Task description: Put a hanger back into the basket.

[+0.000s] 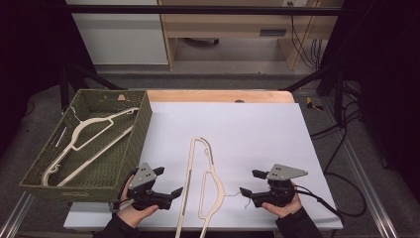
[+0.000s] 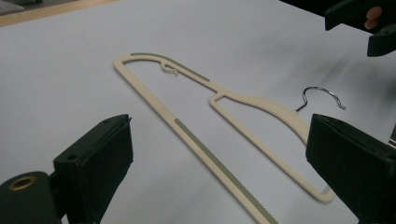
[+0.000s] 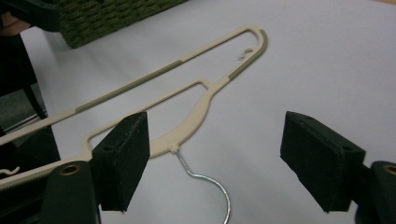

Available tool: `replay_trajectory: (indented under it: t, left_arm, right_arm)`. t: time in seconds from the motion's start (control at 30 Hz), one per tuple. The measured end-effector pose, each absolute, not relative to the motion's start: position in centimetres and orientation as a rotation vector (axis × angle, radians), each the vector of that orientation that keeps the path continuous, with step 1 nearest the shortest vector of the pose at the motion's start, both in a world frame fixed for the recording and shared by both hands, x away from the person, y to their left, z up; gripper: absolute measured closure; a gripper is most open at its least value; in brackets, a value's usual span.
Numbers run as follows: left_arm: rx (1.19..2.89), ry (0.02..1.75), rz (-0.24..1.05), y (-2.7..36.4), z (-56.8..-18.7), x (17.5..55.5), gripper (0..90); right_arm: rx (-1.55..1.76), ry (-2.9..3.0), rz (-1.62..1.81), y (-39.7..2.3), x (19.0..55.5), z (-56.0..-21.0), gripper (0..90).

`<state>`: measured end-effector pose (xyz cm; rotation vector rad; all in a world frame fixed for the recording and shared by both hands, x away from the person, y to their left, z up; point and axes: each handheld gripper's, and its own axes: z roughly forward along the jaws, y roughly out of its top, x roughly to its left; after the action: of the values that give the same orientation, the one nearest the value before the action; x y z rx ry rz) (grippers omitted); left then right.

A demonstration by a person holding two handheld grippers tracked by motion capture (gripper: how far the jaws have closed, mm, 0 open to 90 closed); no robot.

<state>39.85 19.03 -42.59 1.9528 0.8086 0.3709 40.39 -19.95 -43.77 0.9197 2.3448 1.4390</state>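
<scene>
A slim cream plastic hanger (image 1: 205, 184) with a wire hook (image 3: 210, 186) lies on the smooth white tabletop (image 1: 247, 129); both grippers' fingers gape wide, empty, beside a woven basket (image 1: 142, 124).

the high view is soft and grainy, its corners falling into darkness while the white table (image 1: 247, 129) is evenly lit from above. both gripper views are sharp mid-frame; near jaws blur slightly, shadows faint.
</scene>
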Motion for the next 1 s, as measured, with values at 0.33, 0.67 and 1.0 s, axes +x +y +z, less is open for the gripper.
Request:
replay_trajectory:
  t: [0.33, 0.67, 1.0]
  left_arm:
    - [1.970, 0.802, 0.346, 18.9, -43.3, 40.0, 7.2]
    - [1.986, 0.795, 0.332, 18.7, -43.5, 40.0, 7.2]
    - [1.992, 0.786, 0.316, 18.3, -43.5, 40.1, 7.1]
  right_arm:
    - [0.847, 2.480, 1.367, -17.8, 40.3, -45.4, 38.3]
    - [0.804, 2.555, 1.315, -17.0, 40.4, -46.5, 54.3]
    - [0.711, 2.627, 1.270, -16.5, 41.6, -47.9, 75.1]
